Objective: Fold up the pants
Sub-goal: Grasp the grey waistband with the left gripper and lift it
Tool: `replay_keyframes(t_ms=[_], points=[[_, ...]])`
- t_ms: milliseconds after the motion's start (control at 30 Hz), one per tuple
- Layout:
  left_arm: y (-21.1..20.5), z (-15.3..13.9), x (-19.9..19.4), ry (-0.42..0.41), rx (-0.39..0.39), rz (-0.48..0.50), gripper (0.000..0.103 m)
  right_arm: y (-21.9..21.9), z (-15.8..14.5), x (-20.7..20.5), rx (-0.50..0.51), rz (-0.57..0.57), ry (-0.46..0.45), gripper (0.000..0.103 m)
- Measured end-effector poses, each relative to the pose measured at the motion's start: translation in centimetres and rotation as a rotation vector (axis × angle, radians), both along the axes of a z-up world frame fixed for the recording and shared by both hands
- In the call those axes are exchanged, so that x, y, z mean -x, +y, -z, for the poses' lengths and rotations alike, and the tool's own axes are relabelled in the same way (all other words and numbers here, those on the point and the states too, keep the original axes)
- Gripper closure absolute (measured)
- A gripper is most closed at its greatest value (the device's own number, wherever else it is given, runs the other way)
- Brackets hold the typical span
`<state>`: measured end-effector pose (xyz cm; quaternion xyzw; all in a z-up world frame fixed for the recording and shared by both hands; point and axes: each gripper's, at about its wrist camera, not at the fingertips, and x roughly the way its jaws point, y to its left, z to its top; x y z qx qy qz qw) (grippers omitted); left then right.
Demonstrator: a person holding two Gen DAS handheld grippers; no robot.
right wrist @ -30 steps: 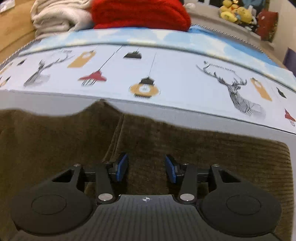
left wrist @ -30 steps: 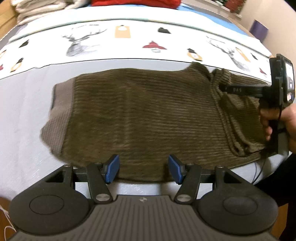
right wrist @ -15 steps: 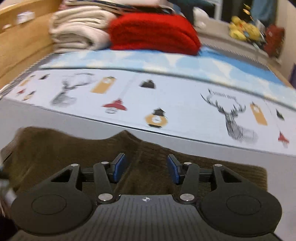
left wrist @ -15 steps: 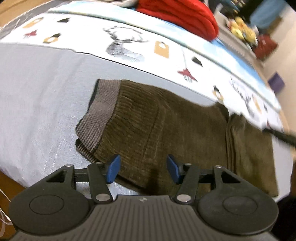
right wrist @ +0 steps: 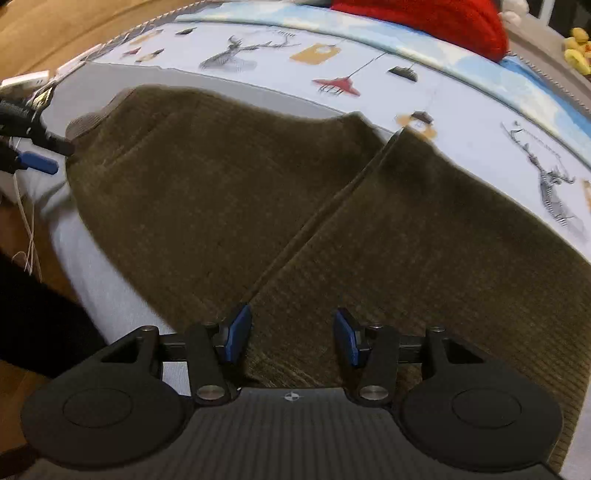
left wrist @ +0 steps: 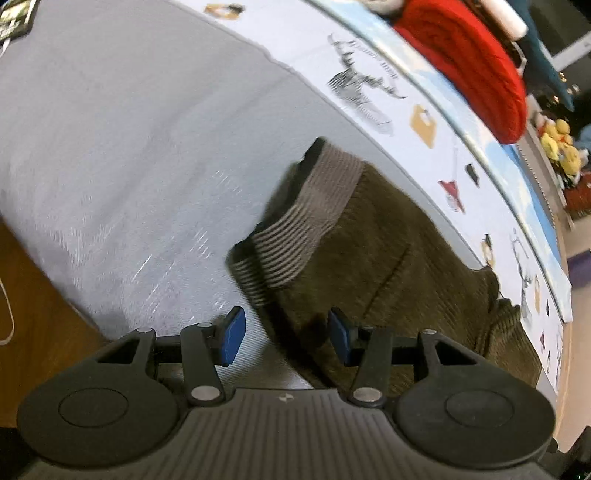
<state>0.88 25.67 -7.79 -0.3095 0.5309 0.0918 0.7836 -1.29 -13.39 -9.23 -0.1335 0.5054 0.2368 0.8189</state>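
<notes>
Pants: brown corduroy, spread flat on the grey sheet, directly ahead of both grippers; a fold line is seen running away from the right gripper.
Waistband: lighter ribbed band, found just ahead of the left gripper, slightly to its right.
Left gripper: blue pads parted, nothing clasped; the waistband corner is framed between the fingers.
Right gripper: fingers spread, released, held over the corduroy beside the fold.
Red blanket: piled far ahead, beyond the printed bedspread.
</notes>
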Motion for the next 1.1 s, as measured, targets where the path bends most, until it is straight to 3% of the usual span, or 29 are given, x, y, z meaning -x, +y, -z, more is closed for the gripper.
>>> replay_keyframes(t_ms=[233, 333, 500, 567, 700, 800, 900, 1100], points=[[0.2, 2.3, -2.0, 0.044, 0.034, -0.016, 0.038, 0.8, -1.2, -1.0, -0.034, 0.021, -0.026, 0.05], [-0.3, 2.5, -2.8, 0.032, 0.006, -0.009, 0.035, 1.3, 0.2, -0.7, 0.03, -0.018, 0.016, 0.05], [-1.2, 2.5, -3.4, 0.028, -0.045, -0.009, 0.034, 1.7, 0.3, -0.3, 0.033, -0.028, 0.01, 0.05], [-1.5, 2.4, -3.3, 0.026, -0.063, -0.005, 0.039, 1.5, 0.3, -0.4, 0.024, -0.017, 0.018, 0.05], [-1.5, 1.8, -3.0, 0.009, -0.088, -0.002, 0.062, 1.8, 0.3, -0.4, 0.028, -0.017, 0.018, 0.05], [-2.4, 0.2, -2.7, -0.051, -0.148, 0.028, 0.071, 1.7, 0.1, -0.6, 0.018, -0.012, 0.01, 0.05], [-4.6, -2.4, -2.4, -0.168, -0.235, 0.095, 0.075, 1.1, -1.1, -0.8, -0.037, 0.028, -0.031, 0.051], [-10.8, -7.6, -2.1, -0.472, -0.238, 0.304, 0.078, -3.6, -4.4, -1.6, -0.17, 0.235, -0.179, 0.051]])
